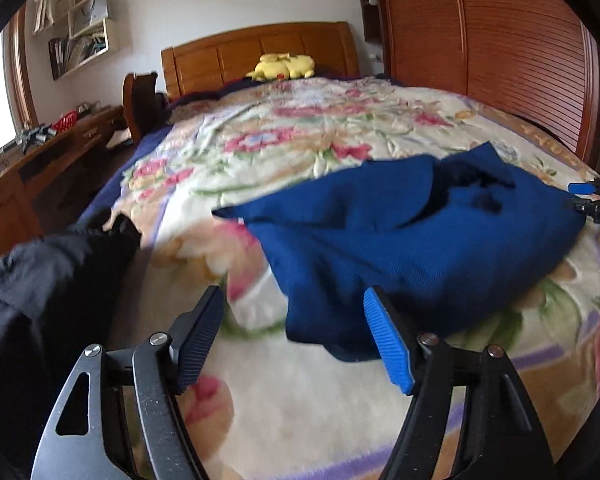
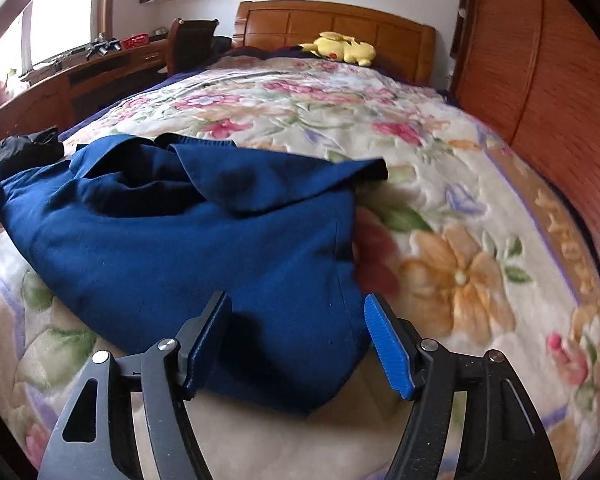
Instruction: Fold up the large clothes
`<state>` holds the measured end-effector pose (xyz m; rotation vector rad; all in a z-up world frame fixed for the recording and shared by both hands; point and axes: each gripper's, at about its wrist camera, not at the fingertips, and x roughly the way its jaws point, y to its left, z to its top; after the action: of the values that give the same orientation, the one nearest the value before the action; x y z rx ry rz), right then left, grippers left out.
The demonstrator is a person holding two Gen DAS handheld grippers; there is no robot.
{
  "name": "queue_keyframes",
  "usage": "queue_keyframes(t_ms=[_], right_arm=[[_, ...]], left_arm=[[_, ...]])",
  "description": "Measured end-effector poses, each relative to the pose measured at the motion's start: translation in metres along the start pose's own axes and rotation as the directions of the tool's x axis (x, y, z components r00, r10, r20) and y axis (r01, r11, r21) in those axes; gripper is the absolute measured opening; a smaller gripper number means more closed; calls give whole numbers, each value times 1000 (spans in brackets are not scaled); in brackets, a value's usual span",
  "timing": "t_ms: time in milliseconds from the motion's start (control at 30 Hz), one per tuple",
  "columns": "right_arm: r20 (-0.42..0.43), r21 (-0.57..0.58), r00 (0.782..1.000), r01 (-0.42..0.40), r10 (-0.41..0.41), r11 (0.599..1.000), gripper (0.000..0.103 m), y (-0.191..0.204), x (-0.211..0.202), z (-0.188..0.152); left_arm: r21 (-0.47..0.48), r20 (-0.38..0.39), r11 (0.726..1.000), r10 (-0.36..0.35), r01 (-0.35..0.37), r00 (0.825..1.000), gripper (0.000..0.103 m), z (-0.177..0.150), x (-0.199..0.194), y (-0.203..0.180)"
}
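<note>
Two black two-finger grippers with ribbed blue pads sit closest to the cameras: the left gripper (image 1: 296,336) and the right gripper (image 2: 298,340), each with jaws spread wide and grasping nothing. One rumpled dark blue knit garment (image 2: 188,236) lies on the cream floral bedspread (image 2: 440,200) at about twelve o'clock from the right jaws and one o'clock from the left. One yellow plush toy (image 1: 282,66) rests by the wooden headboard (image 1: 228,56). One dark grey cloth heap (image 1: 48,276) lies at nine o'clock.
</note>
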<state>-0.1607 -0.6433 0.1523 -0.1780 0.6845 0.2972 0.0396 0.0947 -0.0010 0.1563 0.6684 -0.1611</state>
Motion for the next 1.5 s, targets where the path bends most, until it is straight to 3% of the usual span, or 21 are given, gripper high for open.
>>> queue_keyframes(t_ms=[300, 433, 567, 633, 700, 800, 867, 900, 967, 1067, 1500], right_arm=[[-2, 28, 1000, 7, -7, 1000, 73, 6, 5, -11], [-18, 78, 1000, 3, -1, 997, 82, 0, 10, -10], [-22, 104, 1000, -12, 14, 994, 84, -2, 14, -12], [-21, 121, 999, -41, 44, 992, 84, -2, 15, -15], [-21, 119, 998, -60, 63, 991, 82, -2, 15, -17], [-19, 112, 996, -86, 89, 990, 69, 0, 15, -17], [-20, 86, 994, -106, 108, 991, 49, 6, 14, -17], [-21, 65, 993, -113, 114, 991, 44, 10, 14, -17], [-10, 25, 996, -91, 91, 996, 29, 16, 10, -17], [7, 10, 995, -95, 95, 995, 22, 16, 3, -18], [85, -26, 985, -148, 150, 989, 18, 18, -75, -46]], left_arm=[[-22, -2, 1000, 13, -13, 1000, 73, -10, 2, -4], [-43, -7, 999, -1, 1, 1000, 73, -13, 5, -1], [-44, -22, 999, -15, 14, 1000, 73, -15, 10, -2], [-42, -20, 999, -30, 29, 999, 68, -16, 11, -3], [-49, -22, 997, -61, 60, 998, 57, -17, 11, -4], [-69, -31, 992, -113, 110, 993, 42, -20, 13, -3], [-85, -35, 986, -149, 145, 988, 29, -20, 13, -3], [-88, -34, 984, -157, 154, 987, 22, -20, 12, -6], [-75, -24, 987, -145, 142, 989, 15, -19, 7, -12], [-77, -7, 988, -138, 137, 990, 12, -19, -2, -15], [-115, 107, 974, -182, 194, 977, 10, -50, -83, -15]])
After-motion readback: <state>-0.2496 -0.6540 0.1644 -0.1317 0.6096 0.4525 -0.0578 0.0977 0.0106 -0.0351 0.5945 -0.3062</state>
